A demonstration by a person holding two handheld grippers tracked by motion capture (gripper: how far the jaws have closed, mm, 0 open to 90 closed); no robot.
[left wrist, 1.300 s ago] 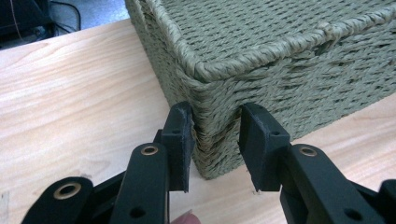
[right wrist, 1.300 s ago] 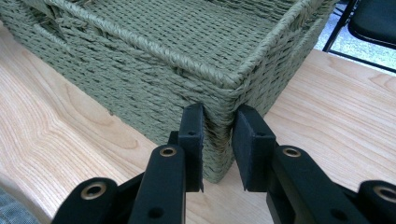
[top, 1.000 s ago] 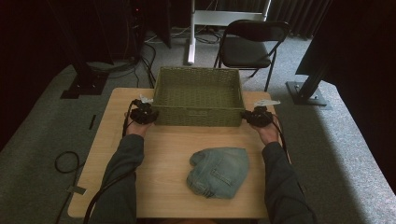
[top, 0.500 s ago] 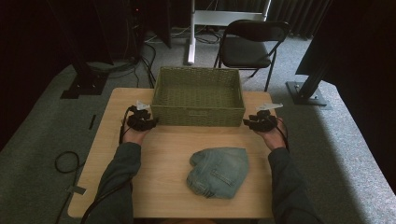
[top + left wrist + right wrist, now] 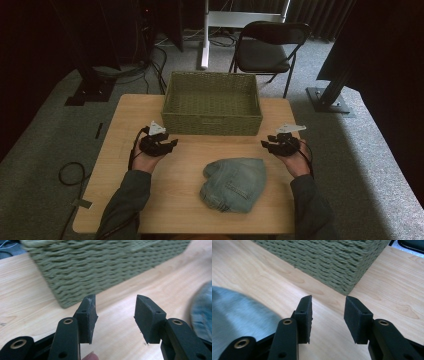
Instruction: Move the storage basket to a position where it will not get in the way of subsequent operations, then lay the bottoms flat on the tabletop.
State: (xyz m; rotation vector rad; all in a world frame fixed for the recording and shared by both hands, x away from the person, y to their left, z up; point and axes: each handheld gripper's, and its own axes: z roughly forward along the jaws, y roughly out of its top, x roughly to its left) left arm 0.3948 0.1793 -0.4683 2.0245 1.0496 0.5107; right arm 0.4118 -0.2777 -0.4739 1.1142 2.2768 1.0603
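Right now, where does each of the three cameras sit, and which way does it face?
High view: above the person's side, looking forward and down at the light wooden table; forearms, left gripper and right gripper show.
Left gripper view: along its own open black jaws toward the green woven basket.
Right gripper view: along its open jaws at a basket corner.
Shared: basket, folded blue denim garment.

The folded jeans [image 5: 202, 312] are blurred and cut off at the right edge in the left gripper view, and the basket [image 5: 100, 267] is cut off at the top.

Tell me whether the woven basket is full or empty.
Empty: the high view shows the basket's bare woven floor, and the folded jeans lie outside it on the table.
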